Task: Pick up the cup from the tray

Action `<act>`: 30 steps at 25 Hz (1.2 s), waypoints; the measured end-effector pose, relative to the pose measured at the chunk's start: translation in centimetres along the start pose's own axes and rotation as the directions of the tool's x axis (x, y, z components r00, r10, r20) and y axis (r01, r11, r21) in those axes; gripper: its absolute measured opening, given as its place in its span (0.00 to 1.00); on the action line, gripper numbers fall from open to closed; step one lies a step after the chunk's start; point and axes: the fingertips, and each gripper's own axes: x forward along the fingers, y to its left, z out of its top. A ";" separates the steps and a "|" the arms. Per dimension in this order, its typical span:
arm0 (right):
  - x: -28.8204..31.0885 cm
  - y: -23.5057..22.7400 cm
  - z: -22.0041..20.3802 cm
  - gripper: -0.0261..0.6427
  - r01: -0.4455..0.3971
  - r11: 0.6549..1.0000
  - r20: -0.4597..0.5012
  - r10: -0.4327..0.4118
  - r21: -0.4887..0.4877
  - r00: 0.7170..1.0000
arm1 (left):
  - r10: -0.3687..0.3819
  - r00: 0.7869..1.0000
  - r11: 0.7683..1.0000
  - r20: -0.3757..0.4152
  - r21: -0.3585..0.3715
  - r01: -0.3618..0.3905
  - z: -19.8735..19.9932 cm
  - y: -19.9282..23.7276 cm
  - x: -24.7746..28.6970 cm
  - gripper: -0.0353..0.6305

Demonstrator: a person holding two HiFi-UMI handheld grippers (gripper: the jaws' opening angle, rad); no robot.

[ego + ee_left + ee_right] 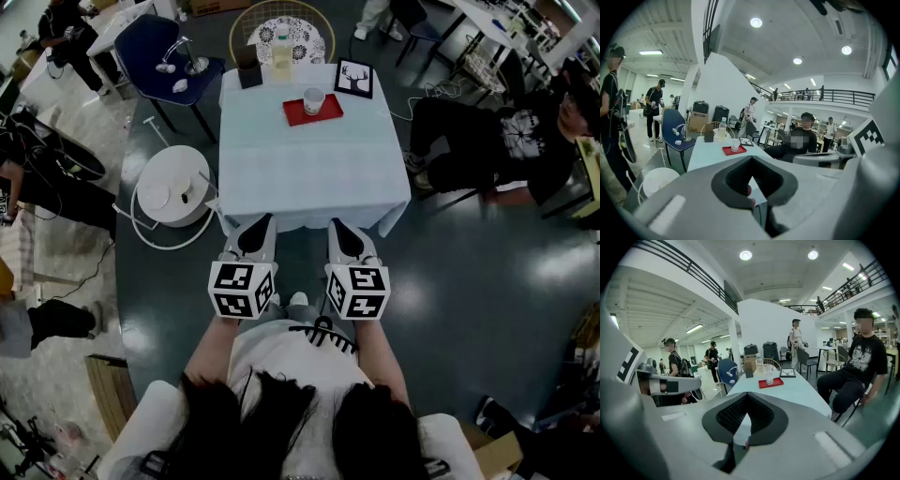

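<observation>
A pale cup [314,99] stands on a small red tray [327,114] toward the far side of a table draped in a light blue cloth [309,169]. In the left gripper view the cup [735,146] and tray [727,151] look small and distant; the right gripper view shows the cup [769,378] on the tray [777,382] too. My left gripper [257,228] and right gripper [343,230] hover side by side at the table's near edge, well short of the tray. Both are shut with nothing between the jaws, as seen on the left gripper [751,161] and the right gripper [747,397].
Behind the tray stand a bottle [281,54], a framed picture [354,79] and a dark block [250,75]. A blue chair [173,56] and a white round stool [174,197] are left of the table. A seated person [497,141] is on the right.
</observation>
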 end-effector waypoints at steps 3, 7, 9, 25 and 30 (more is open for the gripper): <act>0.1 -0.1 -0.1 0.08 -0.001 1.000 -0.001 0.001 -0.005 1.000 | 0.000 1.000 1.000 -0.001 -0.001 0.000 0.0 0.0 0.2 0.05; 0.1 -0.4 -0.4 0.07 -0.002 1.000 0.000 0.002 0.004 1.000 | -0.019 1.000 1.000 -0.017 -0.004 0.019 -0.3 -0.6 0.3 0.05; 0.0 -0.6 -0.6 0.08 -0.001 1.000 -0.003 0.001 0.009 1.000 | -0.016 1.000 1.000 -0.018 -0.001 0.016 -0.4 -0.8 0.4 0.05; 0.2 -3.4 -0.1 0.10 -0.022 0.997 0.029 0.020 0.068 0.999 | 0.037 0.999 0.999 0.000 -0.010 -0.037 -0.2 -2.0 1.3 0.05; 1.7 -2.1 0.7 0.39 -0.127 0.990 0.050 0.123 0.068 0.991 | 0.046 0.999 0.999 0.008 -0.004 -0.046 0.2 -0.6 2.1 0.05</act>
